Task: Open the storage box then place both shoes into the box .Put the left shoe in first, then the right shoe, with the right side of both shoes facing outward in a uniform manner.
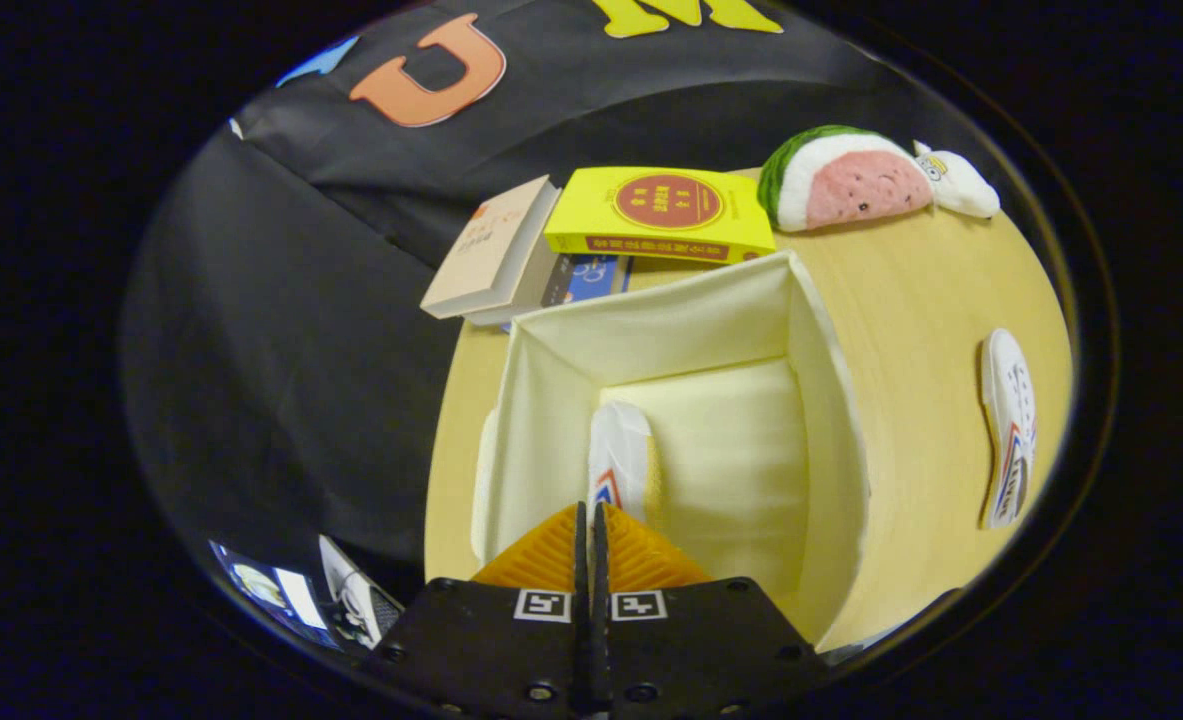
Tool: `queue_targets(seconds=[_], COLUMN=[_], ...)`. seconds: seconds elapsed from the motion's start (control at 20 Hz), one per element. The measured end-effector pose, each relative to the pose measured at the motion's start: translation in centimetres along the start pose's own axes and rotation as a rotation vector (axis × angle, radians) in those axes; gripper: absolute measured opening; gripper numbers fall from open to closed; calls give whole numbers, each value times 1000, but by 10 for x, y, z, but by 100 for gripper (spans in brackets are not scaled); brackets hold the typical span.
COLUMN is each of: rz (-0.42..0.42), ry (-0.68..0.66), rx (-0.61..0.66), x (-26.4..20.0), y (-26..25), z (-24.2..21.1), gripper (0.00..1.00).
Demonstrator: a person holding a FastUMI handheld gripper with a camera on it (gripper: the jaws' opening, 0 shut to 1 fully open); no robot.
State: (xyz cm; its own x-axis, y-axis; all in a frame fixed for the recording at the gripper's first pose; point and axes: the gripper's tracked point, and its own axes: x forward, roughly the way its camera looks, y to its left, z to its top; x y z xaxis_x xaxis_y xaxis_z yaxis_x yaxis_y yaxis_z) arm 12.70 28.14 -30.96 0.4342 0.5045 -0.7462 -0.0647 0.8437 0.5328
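The cream fabric storage box (831,360) stands open on the wooden table (936,290), its mouth facing me. Inside it, a white shoe (619,450) with red and blue trim stands on edge near the left wall, its yellowish sole turned right. My gripper (588,515) is at the box's opening with its fingers drawn almost together on the shoe's near end; the fingers hide the exact contact. A second white shoe (1009,440) lies on the table to the right of the box, well apart from the fingers.
Behind the box lie a yellow book (663,212), a beige book (491,250) and a blue one under them. A watermelon plush (846,185) and a small white toy (956,180) sit at the far edge. The table drops off left of the box.
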Motion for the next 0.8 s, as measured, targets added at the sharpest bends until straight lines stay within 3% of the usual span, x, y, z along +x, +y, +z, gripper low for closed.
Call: queue_targets(seconds=[0.3, 0.45, 0.55, 0.8], rz=[-167, -140, -117, -105], ry=[66, 91, 98, 81], rx=[-125, -149, -155, -234], x=[2, -22, -44, -110], y=[-35, -48, -60, -111], z=[1, 2, 5, 21], gripper=[0, 0, 17, 90])
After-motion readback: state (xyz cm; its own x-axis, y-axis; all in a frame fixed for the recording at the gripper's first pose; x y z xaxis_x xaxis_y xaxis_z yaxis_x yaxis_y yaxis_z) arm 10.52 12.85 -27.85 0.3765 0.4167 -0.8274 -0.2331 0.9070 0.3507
